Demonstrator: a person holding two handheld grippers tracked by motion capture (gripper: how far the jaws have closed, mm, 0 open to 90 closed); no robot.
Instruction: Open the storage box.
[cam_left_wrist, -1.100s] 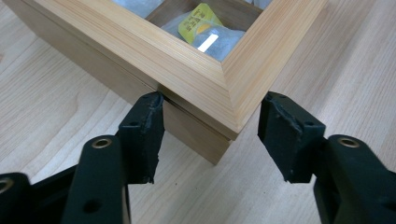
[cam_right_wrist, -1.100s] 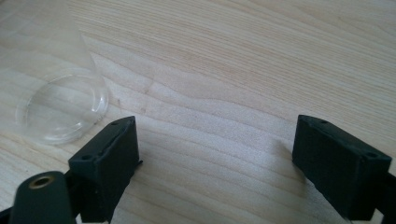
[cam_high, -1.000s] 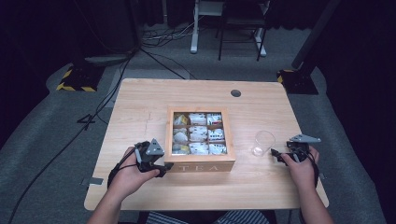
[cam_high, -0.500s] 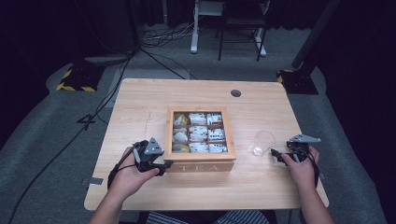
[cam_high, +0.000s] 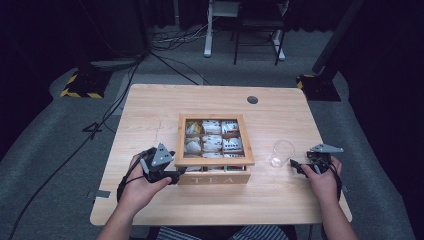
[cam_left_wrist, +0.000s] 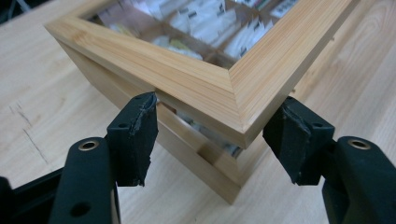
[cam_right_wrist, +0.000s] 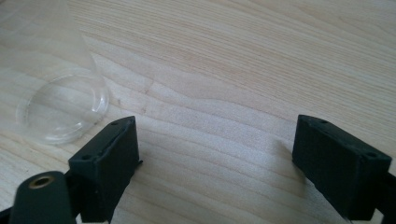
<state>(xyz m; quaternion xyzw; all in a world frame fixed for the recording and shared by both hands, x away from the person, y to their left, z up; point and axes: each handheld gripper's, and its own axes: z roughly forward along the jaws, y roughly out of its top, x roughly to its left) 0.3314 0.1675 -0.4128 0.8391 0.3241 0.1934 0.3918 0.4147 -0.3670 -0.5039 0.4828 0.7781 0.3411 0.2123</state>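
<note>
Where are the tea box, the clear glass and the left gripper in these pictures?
tea box (cam_high: 214, 177), high view, on its front wall with the lettering.
clear glass (cam_high: 282, 152), high view, on its side wall.
left gripper (cam_left_wrist: 212, 128), left gripper view, midway between its open jaws, at the lid corner.

A pale wooden table (cam_high: 150, 115) stands on grey carpet (cam_high: 50, 150) with cables (cam_high: 165, 60).

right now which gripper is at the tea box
The left gripper: its open jaws straddle the tea box's front-left corner. The right gripper sits beside the clear cup.
</note>
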